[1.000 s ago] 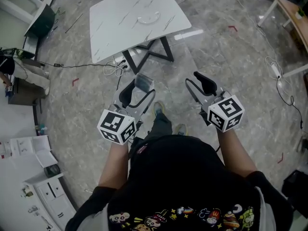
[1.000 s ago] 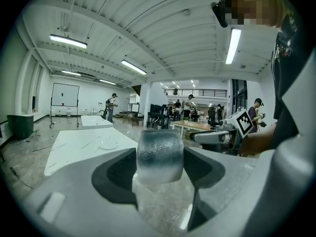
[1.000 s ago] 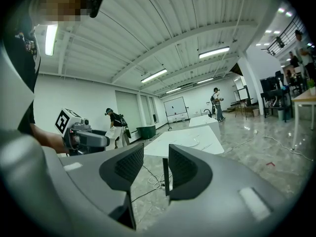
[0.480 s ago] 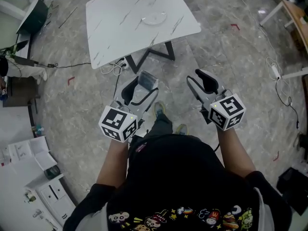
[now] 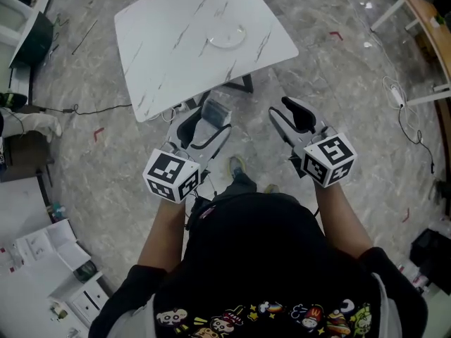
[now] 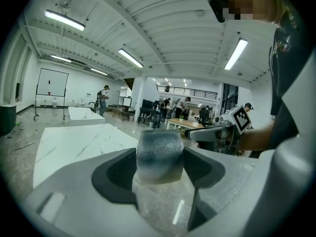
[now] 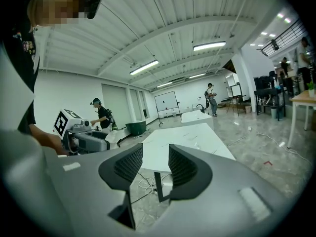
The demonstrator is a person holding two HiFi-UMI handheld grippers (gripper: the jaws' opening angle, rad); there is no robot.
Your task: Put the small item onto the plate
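- Left gripper (image 6: pixel 159 168): we see its grey jaws with dark padded inner faces pinching a small frosted cup (image 6: pixel 159 154) from both sides. The cup is a short, rounded cylinder of cloudy translucent material, standing upright in the grip.
- From the head view, the left gripper (image 5: pixel 208 122) is held in the air just short of the table's near edge, with the cup (image 5: pixel 213 110) at its tip.
- Right gripper (image 7: pixel 155 164): the ribbed dark pads stand slightly apart with nothing between them. Through the narrow gap we see only the table and floor.
- In the head view the right gripper (image 5: pixel 296 115) hangs over the floor, beside the left one and apart from it. Both carry white cubes with black square markers at the wrist end.
- Plate (image 5: pixel 227 36): round, clear and glass-like with a raised rim. It lies flat near the middle of the table, well apart from the cup.
- Table (image 5: pixel 169 55): a white, roughly square top with rounded corners and thin grey marble-like streaks, on a dark angled frame.
- Floor (image 5: pixel 345 83): grey mottled stone, glossy, with loose cables near the table's base.
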